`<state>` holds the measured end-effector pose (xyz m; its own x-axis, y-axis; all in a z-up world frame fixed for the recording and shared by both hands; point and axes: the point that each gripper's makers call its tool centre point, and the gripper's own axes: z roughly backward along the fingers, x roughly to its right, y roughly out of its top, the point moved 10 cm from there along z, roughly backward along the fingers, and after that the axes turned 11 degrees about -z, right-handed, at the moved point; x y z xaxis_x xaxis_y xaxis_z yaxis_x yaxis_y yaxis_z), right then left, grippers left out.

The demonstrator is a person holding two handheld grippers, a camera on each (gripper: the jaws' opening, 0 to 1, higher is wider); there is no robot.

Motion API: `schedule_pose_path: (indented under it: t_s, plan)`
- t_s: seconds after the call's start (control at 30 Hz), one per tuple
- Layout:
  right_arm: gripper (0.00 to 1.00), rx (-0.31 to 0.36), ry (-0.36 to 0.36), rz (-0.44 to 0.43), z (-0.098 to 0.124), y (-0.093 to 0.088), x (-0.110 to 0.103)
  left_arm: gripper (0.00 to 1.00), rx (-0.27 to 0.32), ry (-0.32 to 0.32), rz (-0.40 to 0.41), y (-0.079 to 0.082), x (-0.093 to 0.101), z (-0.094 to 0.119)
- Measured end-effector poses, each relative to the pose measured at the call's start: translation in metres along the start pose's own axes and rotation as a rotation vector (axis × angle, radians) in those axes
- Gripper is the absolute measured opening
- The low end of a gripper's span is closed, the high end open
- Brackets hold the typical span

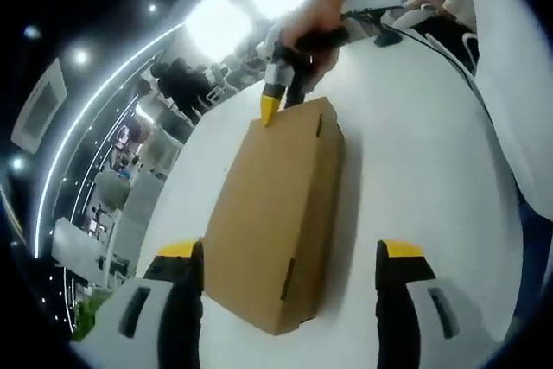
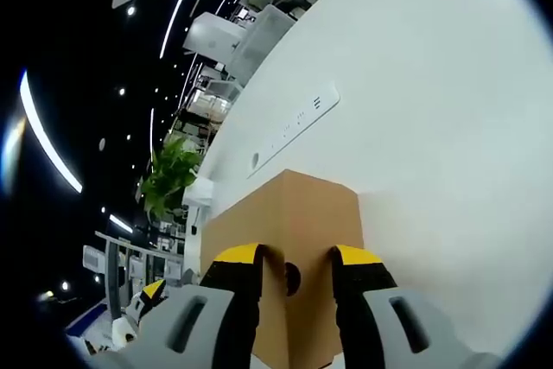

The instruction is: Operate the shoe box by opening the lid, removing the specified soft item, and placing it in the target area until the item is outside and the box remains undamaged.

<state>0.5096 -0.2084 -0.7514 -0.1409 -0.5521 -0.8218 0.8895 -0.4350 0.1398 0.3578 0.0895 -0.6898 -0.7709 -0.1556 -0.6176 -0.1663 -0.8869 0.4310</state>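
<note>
Plain brown cardboard shoe box (image 1: 276, 222), lid closed, lies mid-frame on the white table (image 1: 415, 170); open surface at frame right. Left gripper (image 1: 289, 258) spread, straddling the near end. Right gripper (image 2: 294, 267) pinches the far edge; right gripper view adds a potted plant (image 2: 168, 174), left.

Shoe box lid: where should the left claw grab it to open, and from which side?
Hedged: take the lid's free edge along the long side with the slots, coming in from that side. The left claw straddles the near end, open; the right claw sits at the far end.
</note>
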Motion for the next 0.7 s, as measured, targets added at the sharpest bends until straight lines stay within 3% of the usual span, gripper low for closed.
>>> schedule_pose_path:
  t_s: [0.27, 0.7]
  plan:
    - [0.31, -0.001, 0.002, -0.003, 0.000, -0.002, -0.001, 0.79, -0.035, -0.021, -0.006, -0.010, 0.004, -0.012]
    - [0.31, -0.007, -0.001, -0.005, -0.001, -0.001, -0.001, 0.74, -0.106, -0.054, -0.085, -0.028, 0.011, -0.031]
